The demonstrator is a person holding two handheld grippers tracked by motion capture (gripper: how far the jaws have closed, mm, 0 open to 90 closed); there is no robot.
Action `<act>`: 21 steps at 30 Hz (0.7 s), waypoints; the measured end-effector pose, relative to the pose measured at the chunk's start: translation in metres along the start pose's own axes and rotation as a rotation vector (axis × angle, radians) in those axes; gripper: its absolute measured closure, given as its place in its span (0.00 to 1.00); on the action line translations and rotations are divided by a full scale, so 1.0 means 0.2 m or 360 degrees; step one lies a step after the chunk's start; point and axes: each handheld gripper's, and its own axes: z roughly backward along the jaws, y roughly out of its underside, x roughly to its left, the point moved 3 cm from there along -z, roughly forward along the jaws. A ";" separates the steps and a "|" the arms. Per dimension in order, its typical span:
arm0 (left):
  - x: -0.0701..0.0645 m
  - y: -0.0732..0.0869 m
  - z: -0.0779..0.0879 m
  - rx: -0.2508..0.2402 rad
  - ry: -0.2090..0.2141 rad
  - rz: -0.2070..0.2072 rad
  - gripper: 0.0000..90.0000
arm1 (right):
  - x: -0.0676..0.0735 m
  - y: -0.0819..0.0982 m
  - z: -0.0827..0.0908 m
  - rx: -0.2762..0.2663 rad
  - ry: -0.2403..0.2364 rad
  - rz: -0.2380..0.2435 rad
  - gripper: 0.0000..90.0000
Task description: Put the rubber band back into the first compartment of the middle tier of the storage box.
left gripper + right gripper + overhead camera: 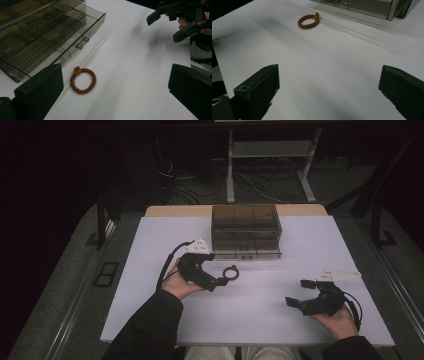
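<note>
Beside the open drawer box (pixel 246 232), we held the left gripper (pixel 112 87) spread wide over the bracelet (pixel 83 80), ready to grasp; the right gripper (pixel 300 292) waited, released.

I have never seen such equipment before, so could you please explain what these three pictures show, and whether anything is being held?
A person sits at a white table holding a hand tool with two black jaws in each hand: the left gripper and the right gripper. One picture looks down from above; the other two come from cameras riding on each gripper. On the table lie a brown beaded bracelet and a smoky clear drawer box, one drawer pulled out. Both grippers are open, holding nothing.
</note>
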 end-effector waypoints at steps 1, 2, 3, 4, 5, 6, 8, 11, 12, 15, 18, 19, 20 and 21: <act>0.00 0.00 -0.01 0.0002 -0.0001 0.0001 0.00 | 0.00 0.00 0.00 0.0000 -0.0001 -0.0001 0.03; 0.00 0.00 -0.01 0.0007 0.0002 -0.0001 0.00 | 0.00 0.00 0.00 0.0000 0.0000 -0.0003 0.03; 0.00 -0.01 -0.02 0.0006 0.0001 0.0000 0.00 | 0.00 0.00 0.00 0.0003 -0.0001 0.0005 0.03; 0.01 -0.01 -0.02 0.0011 0.0005 -0.0001 0.00 | 0.00 0.00 0.00 0.0006 -0.0004 0.0001 0.03; 0.01 -0.01 -0.03 0.0014 0.0005 -0.0004 0.00 | 0.00 0.00 0.00 0.0007 -0.0005 0.0000 0.03; 0.01 -0.01 -0.03 0.0019 0.0008 -0.0003 0.00 | 0.00 0.00 0.00 0.0007 -0.0006 0.0000 0.03; 0.01 -0.02 -0.04 0.0029 0.0010 -0.0006 0.00 | 0.00 0.00 0.00 0.0007 -0.0006 0.0000 0.03; 0.02 -0.02 -0.06 0.0028 0.0009 -0.0007 0.00 | 0.00 0.00 0.00 0.0006 -0.0004 0.0002 0.03; 0.02 -0.02 -0.06 0.0030 0.0011 -0.0003 0.00 | 0.00 0.00 0.00 0.0008 -0.0006 0.0000 0.03; 0.03 -0.03 -0.08 0.0041 0.0014 -0.0003 0.00 | 0.01 0.00 0.00 0.0020 -0.0013 -0.0012 0.03; 0.04 -0.03 -0.11 0.0041 0.0014 0.0010 0.00 | 0.00 0.00 0.00 0.0019 -0.0013 -0.0010 0.03; 0.04 -0.03 -0.11 0.0046 0.0016 0.0018 0.00 | 0.00 0.00 0.00 0.0017 -0.0011 -0.0012 0.03; 0.04 -0.02 -0.13 0.0048 0.0018 0.0018 0.00 | 0.00 0.00 0.00 0.0016 -0.0010 -0.0010 0.03; 0.04 -0.02 -0.14 0.0048 0.0020 0.0018 0.00 | 0.00 0.00 0.00 0.0012 -0.0009 -0.0002 0.03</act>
